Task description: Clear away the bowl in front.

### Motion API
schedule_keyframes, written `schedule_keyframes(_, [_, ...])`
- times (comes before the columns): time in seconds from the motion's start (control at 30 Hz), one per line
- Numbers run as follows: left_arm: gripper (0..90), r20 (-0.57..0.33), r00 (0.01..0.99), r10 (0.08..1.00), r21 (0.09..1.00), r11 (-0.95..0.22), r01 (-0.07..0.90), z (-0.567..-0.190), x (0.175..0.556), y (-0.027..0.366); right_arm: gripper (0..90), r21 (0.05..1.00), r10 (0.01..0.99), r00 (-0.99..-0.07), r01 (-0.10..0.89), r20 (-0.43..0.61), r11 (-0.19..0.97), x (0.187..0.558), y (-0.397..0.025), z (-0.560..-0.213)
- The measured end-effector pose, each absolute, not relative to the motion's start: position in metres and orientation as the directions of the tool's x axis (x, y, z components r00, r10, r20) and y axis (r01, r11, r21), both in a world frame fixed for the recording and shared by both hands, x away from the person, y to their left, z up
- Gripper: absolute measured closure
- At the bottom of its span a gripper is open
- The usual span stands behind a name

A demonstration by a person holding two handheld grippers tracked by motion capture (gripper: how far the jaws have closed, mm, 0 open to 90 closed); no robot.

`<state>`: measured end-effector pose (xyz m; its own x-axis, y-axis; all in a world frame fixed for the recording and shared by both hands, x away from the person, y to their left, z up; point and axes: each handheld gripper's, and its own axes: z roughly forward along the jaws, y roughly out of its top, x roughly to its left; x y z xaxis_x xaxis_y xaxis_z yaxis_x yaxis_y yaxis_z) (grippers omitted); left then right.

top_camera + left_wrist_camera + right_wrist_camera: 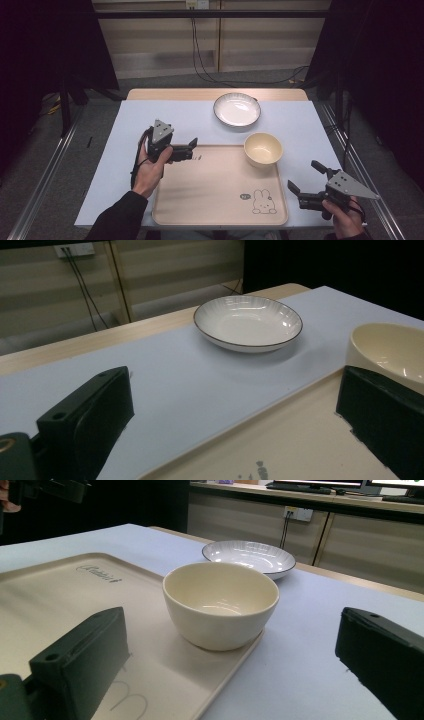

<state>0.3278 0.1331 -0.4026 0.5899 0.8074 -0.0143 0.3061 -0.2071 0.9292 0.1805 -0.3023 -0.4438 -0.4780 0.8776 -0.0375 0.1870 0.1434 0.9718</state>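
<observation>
A beige tray [210, 190] with a rabbit drawing lies at the table's front middle. A cream bowl [263, 148] stands on its far right corner. Beyond it, on the pale mat, rests a white ribbed plate [237, 109] with a dark rim. My left gripper [191, 149] hovers open over the tray's far left edge with nothing between its jaws. My right gripper [305, 177] stands open and empty just off the tray's right edge. The left gripper view has the plate [248, 322] ahead and the bowl [390, 347] at right. The right gripper view faces the bowl [220, 605] and the plate [248, 555] behind it.
The pale mat [145, 117] covers most of the wooden table [165, 93]. Black curtains hang at both sides. Cables [200, 60] trail down the back wall, and metal rails [45, 175] run along the floor.
</observation>
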Motion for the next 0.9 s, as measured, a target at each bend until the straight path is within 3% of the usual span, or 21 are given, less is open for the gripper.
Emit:
schedule_keyframes(0.5, [1.5, 0.005, 0.525, 0.851, 0.943, -0.178, 0.280, -0.415, 0.286, 0.182, 0.0, 0.970, 0.881, -0.472, 0.191, -0.043, 0.149, 0.180, -0.302, -0.444])
schedule_keyframes(0.9, [1.7, -0.061, 0.469, 0.881, 0.948, -0.096, 0.304, -0.430, 0.247, 0.225, 0.0, 0.969, 0.878, -0.477, 0.193, -0.042, 0.151, 0.180, -0.302, -0.444])
